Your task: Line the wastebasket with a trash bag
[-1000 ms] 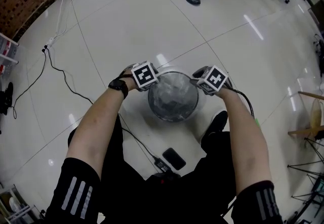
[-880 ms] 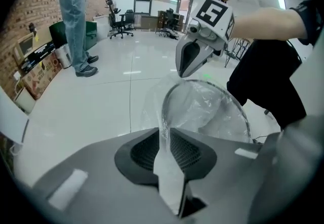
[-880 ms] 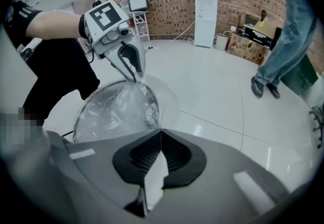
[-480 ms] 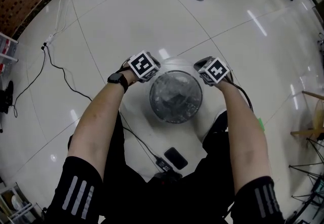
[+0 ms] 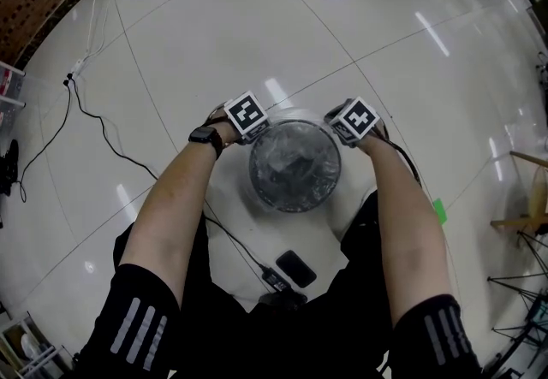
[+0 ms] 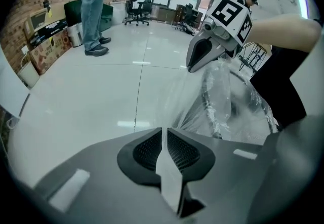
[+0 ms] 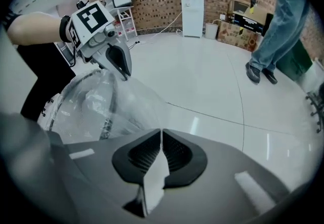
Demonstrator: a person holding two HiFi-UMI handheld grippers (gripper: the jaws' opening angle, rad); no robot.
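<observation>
Both left gripper [image 6: 163, 142] and right gripper [image 7: 161, 148] pinched trash bag [image 5: 295, 165] film; left jaws were opening, so its edge might slip.

The wastebasket [image 5: 291, 204] stands on glossy white floor tiles [image 5: 171, 44]. Left of it trails a black cable [image 5: 103, 125]; right of it lies a green scrap [image 5: 439, 211].

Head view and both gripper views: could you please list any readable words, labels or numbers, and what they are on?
None readable.
The marker cubes show only black-and-white square patterns, no letters.
Any print on the cardboard boxes is too blurred to read.
</observation>
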